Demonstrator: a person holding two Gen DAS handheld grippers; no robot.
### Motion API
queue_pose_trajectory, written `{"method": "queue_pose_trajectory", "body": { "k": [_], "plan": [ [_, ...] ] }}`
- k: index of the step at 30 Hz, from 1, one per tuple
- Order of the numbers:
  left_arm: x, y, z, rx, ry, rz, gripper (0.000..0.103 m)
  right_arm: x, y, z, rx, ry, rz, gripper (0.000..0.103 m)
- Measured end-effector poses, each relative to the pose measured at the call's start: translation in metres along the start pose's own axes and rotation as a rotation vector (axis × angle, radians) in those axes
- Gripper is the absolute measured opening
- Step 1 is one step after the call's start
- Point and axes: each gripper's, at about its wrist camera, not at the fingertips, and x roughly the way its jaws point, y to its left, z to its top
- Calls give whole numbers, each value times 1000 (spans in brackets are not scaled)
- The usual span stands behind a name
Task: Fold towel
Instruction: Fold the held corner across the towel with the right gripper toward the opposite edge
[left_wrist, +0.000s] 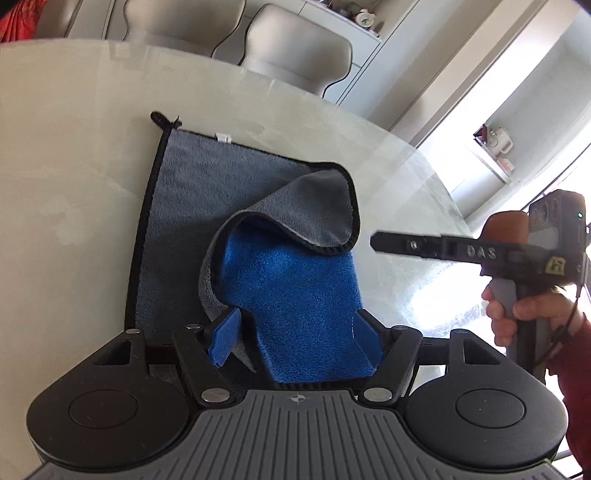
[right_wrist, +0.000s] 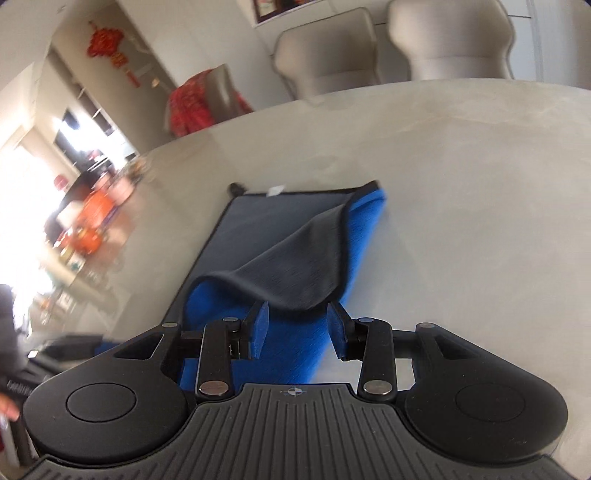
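A towel (left_wrist: 177, 192), grey on one side and blue on the other with black trim, lies on the pale table (left_wrist: 74, 166). Its near part is lifted and folded over, showing the blue side (left_wrist: 295, 295), with a grey flap (left_wrist: 314, 210) drooping on top. My left gripper (left_wrist: 295, 332) is open, its blue pads on either side of the raised blue fold. The right gripper (left_wrist: 376, 242) is seen side-on at the right, clear of the towel. In the right wrist view the right gripper (right_wrist: 297, 326) is open just before the drooping grey flap (right_wrist: 295, 266) of the towel.
Beige chairs (left_wrist: 295, 48) stand behind the table's far edge. Shelves and a bright window (left_wrist: 517, 166) are at the right. In the right wrist view a red garment hangs on a chair (right_wrist: 199, 103) and cluttered items (right_wrist: 92, 221) sit far left.
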Motion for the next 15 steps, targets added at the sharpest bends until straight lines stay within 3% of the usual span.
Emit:
{"method": "queue_pose_trajectory", "body": {
  "k": [6,9,10,13,15],
  "plan": [
    [4,6,-5,-2,33,144,71,30,-17,8,16,15,-25,37],
    [6,9,-8,0,49,196,71,36,-15,10,-11,8,-3,23],
    [7,10,-9,-1,55,208,71,36,-14,11,-15,3,0,14],
    [11,11,-12,3,58,220,69,33,-13,16,-3,-16,45,9],
    [12,9,-14,27,52,216,60,30,-11,20,15,-25,100,8]
  ]
}}
